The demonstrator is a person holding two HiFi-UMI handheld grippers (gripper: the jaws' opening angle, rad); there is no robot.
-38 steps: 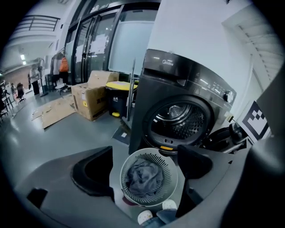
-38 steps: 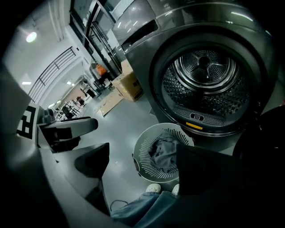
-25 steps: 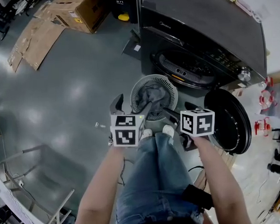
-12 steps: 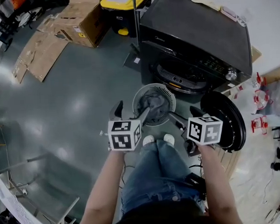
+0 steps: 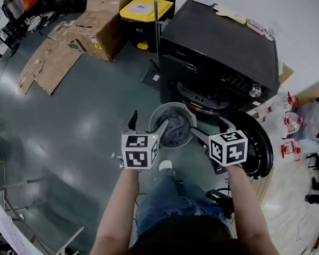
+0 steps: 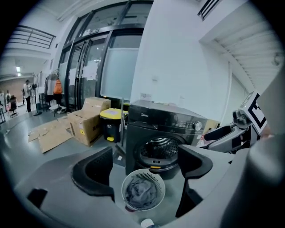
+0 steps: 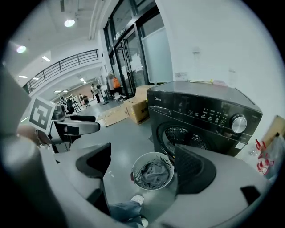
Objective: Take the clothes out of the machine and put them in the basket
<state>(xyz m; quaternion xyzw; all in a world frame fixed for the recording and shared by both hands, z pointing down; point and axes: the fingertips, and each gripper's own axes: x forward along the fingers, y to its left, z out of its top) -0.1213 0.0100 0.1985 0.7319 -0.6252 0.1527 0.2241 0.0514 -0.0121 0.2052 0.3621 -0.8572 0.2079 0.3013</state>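
Grey clothes (image 5: pixel 175 123) are lying in the basket (image 5: pixel 186 111) at frame centre while the left gripper (image 6: pixel 144 171) and right gripper (image 7: pixel 142 167) are hovering wide open and empty, risking missing garments in the dark drum (image 6: pixel 160 149) of the machine (image 5: pixel 219 50).

Large open hall, of a lab or test-floor kind. Polished grey floor (image 5: pixel 67 119). Black front-loading washing machine (image 5: pixel 220 56) stands free against a white wall (image 5: pixel 287 8). Cardboard box (image 5: pixel 100 26), flattened cardboard (image 5: pixel 45 64) and yellow-lidded bin (image 5: pixel 141 9) close by. Tall glazed doors (image 6: pixel 89 67); beyond them a railed mezzanine (image 7: pixel 67 67) and ceiling lights (image 7: pixel 69 22).
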